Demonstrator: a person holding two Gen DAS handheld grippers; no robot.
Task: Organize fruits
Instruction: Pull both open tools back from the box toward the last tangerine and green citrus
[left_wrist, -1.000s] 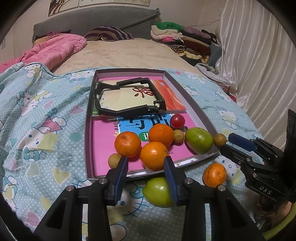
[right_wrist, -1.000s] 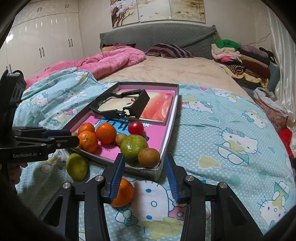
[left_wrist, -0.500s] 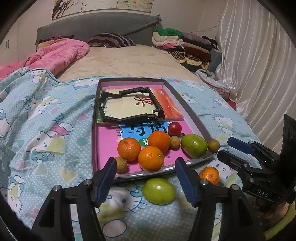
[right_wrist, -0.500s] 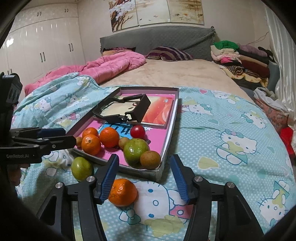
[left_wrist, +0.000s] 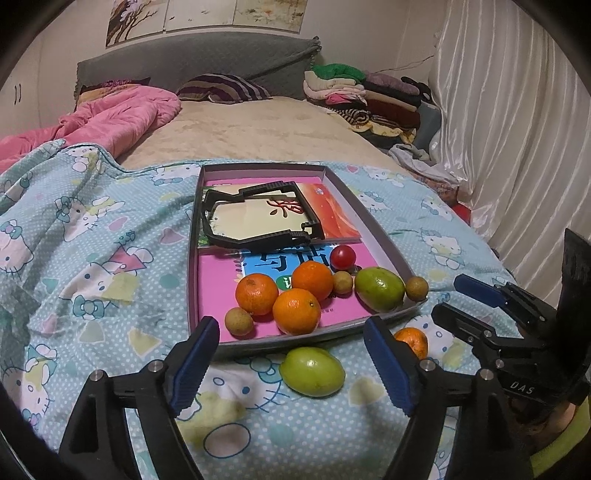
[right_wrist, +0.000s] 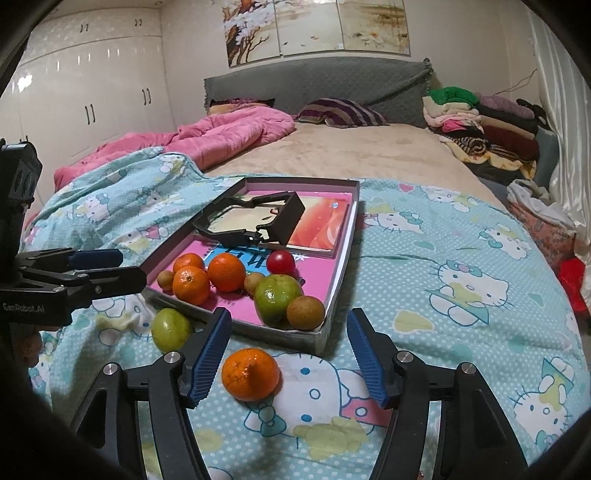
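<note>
A grey tray (left_wrist: 192, 258) (right_wrist: 343, 273) on the cartoon-print blanket holds three oranges (left_wrist: 296, 310), a green fruit (left_wrist: 378, 288), a red one (left_wrist: 342, 256) and small brown fruits (right_wrist: 306, 312). Outside its near edge lie a second green fruit (left_wrist: 312, 371) (right_wrist: 170, 329) and an orange (right_wrist: 250, 374) (left_wrist: 413, 341). My left gripper (left_wrist: 291, 328) (right_wrist: 131, 267) is opening, and the loose green fruit lies untouched between its jaws. My right gripper (right_wrist: 288, 321) (left_wrist: 447, 295) is opening too, with the loose orange between its jaws and clear of both pads.
Books and a black plastic frame (left_wrist: 258, 218) fill the tray's far half. A pink quilt (right_wrist: 221, 136) is bunched at the back left, and folded clothes (right_wrist: 480, 125) are stacked at the back right. A white curtain (left_wrist: 517, 147) hangs along the right side.
Both grippers' jaws have spread much wider. The left one has drawn back and up from the front orange in the tray. The right one has left the brown fruit at the tray's corner.
</note>
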